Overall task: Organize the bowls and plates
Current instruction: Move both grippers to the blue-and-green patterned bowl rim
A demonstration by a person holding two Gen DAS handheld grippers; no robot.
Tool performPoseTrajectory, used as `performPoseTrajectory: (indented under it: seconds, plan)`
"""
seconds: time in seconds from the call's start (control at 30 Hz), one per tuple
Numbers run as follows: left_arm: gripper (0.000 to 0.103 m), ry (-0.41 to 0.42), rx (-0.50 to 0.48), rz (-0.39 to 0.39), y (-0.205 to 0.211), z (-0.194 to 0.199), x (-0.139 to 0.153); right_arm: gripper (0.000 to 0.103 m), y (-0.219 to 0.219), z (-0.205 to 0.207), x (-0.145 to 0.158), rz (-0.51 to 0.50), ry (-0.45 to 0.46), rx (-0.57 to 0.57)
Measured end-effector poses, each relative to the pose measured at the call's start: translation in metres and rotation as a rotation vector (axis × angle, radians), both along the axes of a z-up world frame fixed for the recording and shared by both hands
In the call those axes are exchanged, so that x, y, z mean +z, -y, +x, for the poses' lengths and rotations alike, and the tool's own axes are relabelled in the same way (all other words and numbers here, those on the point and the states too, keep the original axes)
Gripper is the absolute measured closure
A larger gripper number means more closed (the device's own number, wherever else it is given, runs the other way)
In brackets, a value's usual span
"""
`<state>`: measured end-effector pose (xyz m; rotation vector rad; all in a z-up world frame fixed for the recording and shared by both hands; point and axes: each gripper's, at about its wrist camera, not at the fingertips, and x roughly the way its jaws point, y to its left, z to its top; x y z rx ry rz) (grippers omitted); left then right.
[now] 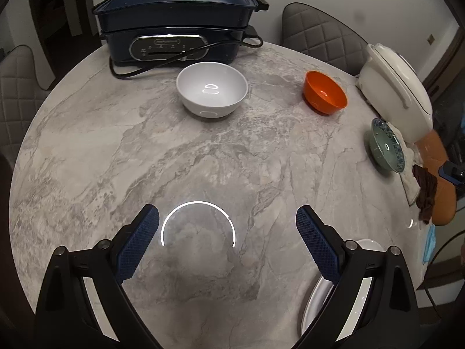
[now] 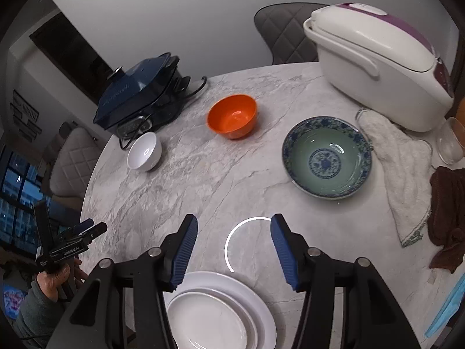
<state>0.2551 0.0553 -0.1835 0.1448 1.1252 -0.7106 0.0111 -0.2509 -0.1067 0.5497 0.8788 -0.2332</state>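
The right gripper (image 2: pixel 234 250) is hovering with its jaws spread wide and nothing between them, directly above the stacked white plates (image 2: pixel 221 314), a smaller plate nested on a larger one at the near edge of the marble table (image 2: pixel 174 180). The left gripper (image 1: pixel 228 241) is likewise standing wide and empty, to the left of the plates.

Beyond the plates, the blue-patterned bowl (image 2: pixel 327 157) is sitting upright, mouth up, beside a white cloth (image 2: pixel 401 163). Farther off, the orange bowl (image 2: pixel 232 116) and, left of it, the white bowl (image 2: pixel 144 151) are also resting mouth up.

Being round, none has a long axis. The patterned bowl is appearing ceramic: probably heavy, stiff, glazed-slippery and chippable. The rim wall is looking like the soundest hold. The orange bowl is appearing lighter, possibly plastic.
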Motion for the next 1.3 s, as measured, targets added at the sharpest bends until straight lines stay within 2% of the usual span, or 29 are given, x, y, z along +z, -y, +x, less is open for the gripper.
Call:
performPoseTrajectory:
  seconds: [0.2, 0.4, 0.47, 0.57, 0.77, 0.83, 1.0, 1.07, 1.13, 1.2, 1.3]
  plan:
    - [0.007, 0.01, -0.114, -0.009, 0.046, -0.004, 0.001, 0.046, 0.02, -0.024, 0.0, 0.001, 0.013, -0.115]
    - [0.007, -0.041, -0.098, -0.036, 0.091, -0.011, 0.008, 0.045, 0.054, -0.039, -0.016, 0.04, 0.015, -0.158]
    - [0.007, -0.046, -0.104, -0.061, 0.116, -0.016, 0.013, 0.045, 0.073, -0.04, -0.022, 0.055, 0.015, -0.184]
    - [0.007, -0.028, -0.159, -0.05, 0.171, -0.021, 0.015, 0.045, 0.113, -0.043, -0.033, 0.13, 0.051, -0.236]
    - [0.007, -0.075, -0.305, -0.001, 0.303, -0.029, -0.013, 0.045, 0.175, -0.019, -0.073, 0.207, -0.009, -0.257]
    - [0.007, -0.082, -0.354, 0.051, 0.342, -0.033, -0.028, 0.046, 0.189, -0.012, -0.09, 0.243, -0.044, -0.28]
    - [0.009, -0.107, -0.403, 0.127, 0.402, -0.035, -0.063, 0.049, 0.205, -0.002, -0.119, 0.291, -0.075, -0.312]
    - [0.014, -0.113, -0.412, 0.136, 0.416, -0.035, -0.073, 0.05, 0.207, 0.003, -0.131, 0.305, -0.11, -0.308]
    - [0.04, -0.117, -0.429, 0.151, 0.428, -0.037, -0.079, 0.05, 0.21, 0.007, -0.141, 0.316, -0.133, -0.309]
    - [0.049, -0.141, -0.44, 0.144, 0.433, -0.038, -0.085, 0.05, 0.216, 0.008, -0.15, 0.336, -0.144, -0.329]
    - [0.056, -0.142, -0.454, 0.148, 0.439, -0.039, -0.088, 0.05, 0.222, 0.009, -0.155, 0.358, -0.14, -0.352]
